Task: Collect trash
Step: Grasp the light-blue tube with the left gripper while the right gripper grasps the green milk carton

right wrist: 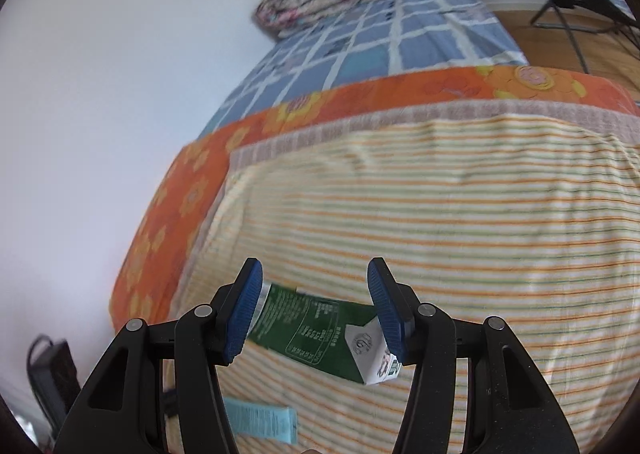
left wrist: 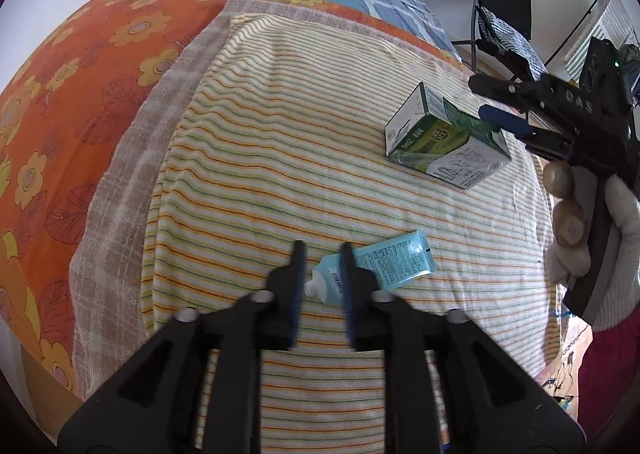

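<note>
Two bits of trash on the striped towel [left wrist: 280,126], on the bed.
Green-and-white carton [right wrist: 320,334] lies on its side between my right claw's [right wrist: 315,308] released pads. Pale blue tube [left wrist: 384,266], cap end between my left claw [left wrist: 322,274], jaws parted, not gripping.

Stripes, flowers and checks all over this bed

Green-and-white carton [right wrist: 320,330] between the blue pads [right wrist: 244,318], light-blue tube [left wrist: 384,264], orange-yellow-green striped towel [left wrist: 304,142], orange floral sheet [left wrist: 80,66], blue checked sheet [right wrist: 360,54].
</note>
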Demonstrator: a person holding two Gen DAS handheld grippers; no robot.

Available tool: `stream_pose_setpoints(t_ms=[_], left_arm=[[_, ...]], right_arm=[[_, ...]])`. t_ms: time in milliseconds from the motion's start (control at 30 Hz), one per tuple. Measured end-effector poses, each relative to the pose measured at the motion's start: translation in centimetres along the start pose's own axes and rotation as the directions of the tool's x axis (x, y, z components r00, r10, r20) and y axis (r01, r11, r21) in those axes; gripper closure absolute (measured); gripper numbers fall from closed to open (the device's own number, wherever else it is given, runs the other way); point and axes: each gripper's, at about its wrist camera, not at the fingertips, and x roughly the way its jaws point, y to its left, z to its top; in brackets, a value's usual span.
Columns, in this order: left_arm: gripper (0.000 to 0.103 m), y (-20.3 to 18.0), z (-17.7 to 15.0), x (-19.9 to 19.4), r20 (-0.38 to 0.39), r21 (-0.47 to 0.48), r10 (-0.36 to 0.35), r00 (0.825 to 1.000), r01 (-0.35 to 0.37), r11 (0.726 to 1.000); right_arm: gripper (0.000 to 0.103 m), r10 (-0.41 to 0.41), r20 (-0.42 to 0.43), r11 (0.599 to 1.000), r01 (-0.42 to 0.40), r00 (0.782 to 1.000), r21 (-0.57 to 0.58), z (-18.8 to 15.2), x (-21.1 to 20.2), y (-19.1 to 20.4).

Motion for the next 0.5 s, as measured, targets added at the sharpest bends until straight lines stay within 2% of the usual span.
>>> stream_pose_setpoints(t_ms=[33,67,200,333,400,500], left_arm=[[0.067,0.1,0.1,-0.1,0.011,0.0,0.005,1.0,-0.005,1.0],[0.064,0.1,0.2,-0.3,0.021,0.001,0.007,1.0,-0.007,1.0],[0.064,0.5,0.7,-0.6,0.037,0.002,0.021,0.999,-0.021,1.0],[0.064,1.2,0.9,-0.7,0.035,-0.02,0.017,0.999,-0.016,1.0],[0.064,1.3,1.0,-0.8,0.043,-0.018,0.01,0.999,-0.009,1.0],[0.064,1.2,1.1,-0.7,0.032,0.0,-0.026,0.999,0.026,1.0]], right_arm=[[0.049,0.005,-0.014,1.0,-0.005,1.0,-0.021,-0.1,0.0,0.2],[0.049,0.006,-0.028,0.999,-0.007,1.0,-0.045,-0.3,-0.1,0.5],[0.049,-0.029,-0.089,0.983,0.013,0.996,-0.183,-1.4,-0.4,2.2],[0.049,-0.157,-0.11,0.925,0.107,0.981,-0.364,-2.9,0.5,4.7],[0.049,-0.207,-0.108,0.901,0.146,0.972,-0.408,-3.5,1.1,5.4],[0.048,-0.24,-0.109,0.876,0.167,0.965,-0.452,-4.1,1.8,6.0]])
